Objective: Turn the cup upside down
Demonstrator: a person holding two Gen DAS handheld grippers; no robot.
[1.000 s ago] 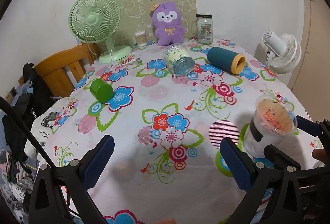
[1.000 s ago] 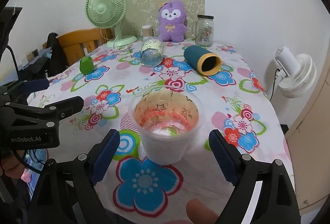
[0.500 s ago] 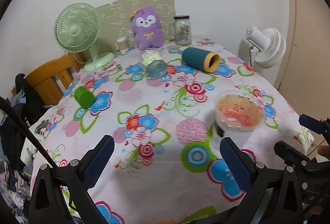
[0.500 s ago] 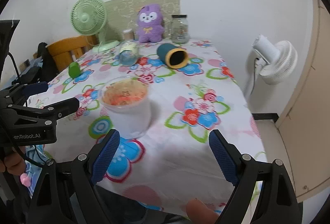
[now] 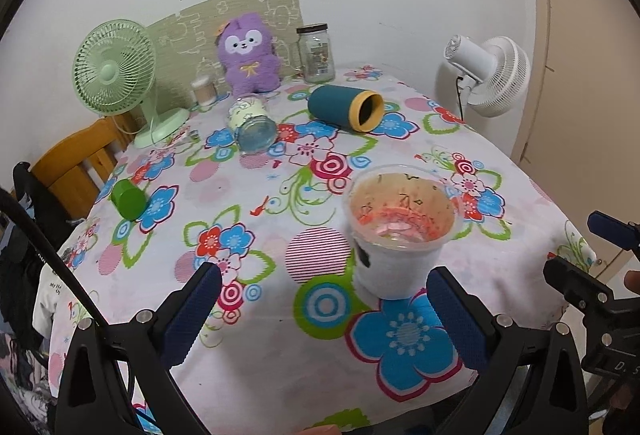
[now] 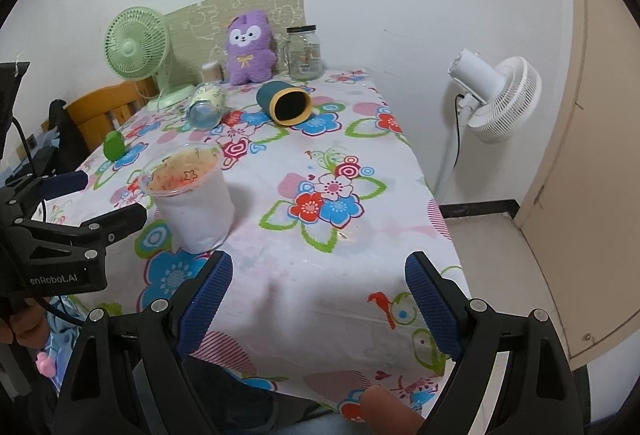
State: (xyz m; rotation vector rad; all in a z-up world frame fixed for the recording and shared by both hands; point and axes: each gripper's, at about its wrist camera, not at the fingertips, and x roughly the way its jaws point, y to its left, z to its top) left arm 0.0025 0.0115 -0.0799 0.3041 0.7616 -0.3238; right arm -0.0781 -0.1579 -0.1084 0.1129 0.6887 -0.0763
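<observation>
A clear plastic cup (image 5: pixel 398 231) with a white sleeve and orange-red print stands upright, mouth up, on the floral tablecloth near the front edge. It also shows in the right wrist view (image 6: pixel 190 197). My left gripper (image 5: pixel 328 309) is open and empty, just in front of the cup and slightly left of it. My right gripper (image 6: pixel 320 299) is open and empty, to the right of the cup and apart from it, over the table's front right corner.
A teal tumbler (image 5: pixel 346 107), a glass jar (image 5: pixel 252 125) and a small green cup (image 5: pixel 128 197) lie on their sides farther back. A green fan (image 5: pixel 116 75), purple plush (image 5: pixel 248 55) and upright jar (image 5: pixel 317 53) stand at the back. A white fan (image 6: pixel 494 95) stands right of the table.
Both grippers have swung to the right and pulled back. The cup has gone from between my right fingers to their left, and now sits nearer my left gripper. The cup stays upright.
</observation>
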